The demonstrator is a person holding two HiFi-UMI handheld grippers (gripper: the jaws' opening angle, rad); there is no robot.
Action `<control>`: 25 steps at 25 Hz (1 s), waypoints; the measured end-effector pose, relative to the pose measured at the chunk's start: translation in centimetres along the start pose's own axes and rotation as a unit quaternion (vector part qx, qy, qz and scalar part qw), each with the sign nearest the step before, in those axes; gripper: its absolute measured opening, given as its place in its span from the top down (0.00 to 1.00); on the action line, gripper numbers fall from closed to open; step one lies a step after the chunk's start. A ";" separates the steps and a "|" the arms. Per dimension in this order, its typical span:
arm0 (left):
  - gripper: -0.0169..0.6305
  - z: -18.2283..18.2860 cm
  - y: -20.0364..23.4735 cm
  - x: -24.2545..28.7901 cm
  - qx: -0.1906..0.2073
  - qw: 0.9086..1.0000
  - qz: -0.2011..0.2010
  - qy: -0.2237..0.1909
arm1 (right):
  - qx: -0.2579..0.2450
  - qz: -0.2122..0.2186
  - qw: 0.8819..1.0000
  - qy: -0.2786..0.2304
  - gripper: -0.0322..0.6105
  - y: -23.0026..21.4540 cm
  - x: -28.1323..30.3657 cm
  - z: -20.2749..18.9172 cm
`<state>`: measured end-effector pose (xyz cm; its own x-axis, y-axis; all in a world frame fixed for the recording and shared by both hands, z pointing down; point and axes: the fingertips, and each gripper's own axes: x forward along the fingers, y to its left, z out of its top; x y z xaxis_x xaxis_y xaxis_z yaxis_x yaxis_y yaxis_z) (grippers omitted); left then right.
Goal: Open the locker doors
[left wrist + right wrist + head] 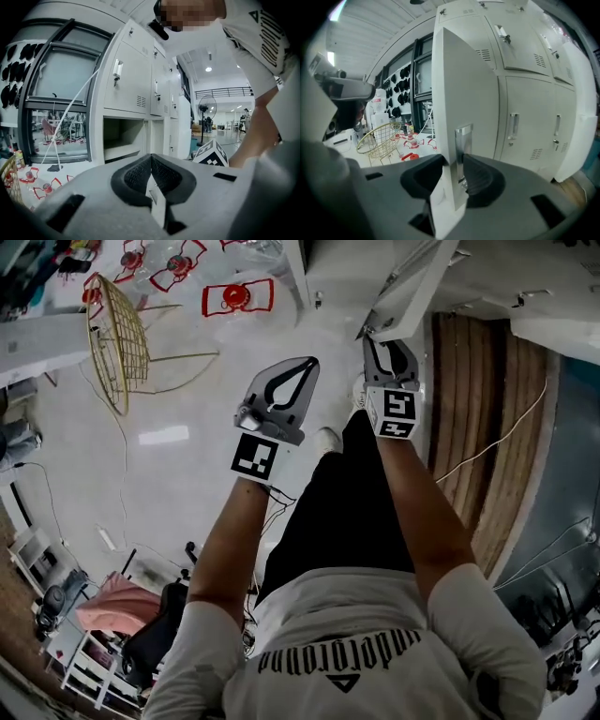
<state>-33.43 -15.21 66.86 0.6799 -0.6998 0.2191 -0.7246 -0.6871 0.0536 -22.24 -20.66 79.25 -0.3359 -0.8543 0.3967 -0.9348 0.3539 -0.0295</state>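
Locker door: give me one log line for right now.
right gripper: shut on door edge | door: swung out | left gripper: shut, empty

A line of black gothic lettering is running upside down across the person's white shirt at the bottom centre of the head view, with a small triangle mark under it. It is seemingly starting "unde", and the rest is blurring past reading. The cubes behind the left claw and the right claw are showing only black-and-white square codes, no letters.
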 end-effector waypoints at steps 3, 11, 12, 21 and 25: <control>0.96 0.1 -1.8 0.6 0.002 1.000 -0.016 0.005 | 0.018 -0.021 1.000 0.011 0.75 -1.9 -1.9 -0.7; 0.96 0.3 -7.4 2.9 0.008 0.998 -0.058 0.015 | 0.016 -0.026 0.999 0.031 0.79 -7.7 -5.7 -2.6; 0.96 0.3 -8.0 3.3 0.008 0.998 -0.059 0.017 | 0.018 -0.024 0.999 0.030 0.80 -8.5 -6.0 -2.7; 0.96 1.4 -12.2 5.4 0.012 0.998 -0.056 0.018 | 0.016 -0.020 0.999 0.025 0.81 -13.9 -7.7 -3.3; 0.96 2.5 -13.1 6.0 0.003 0.999 -0.053 0.012 | 0.014 -0.013 0.999 0.028 0.81 -14.2 -7.7 -3.3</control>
<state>-19.56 -10.89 64.99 0.7494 -0.6184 0.2365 -0.6482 -0.7581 0.0717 -5.94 -17.82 79.67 -0.3051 -0.8399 0.4488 -0.9462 0.3206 -0.0433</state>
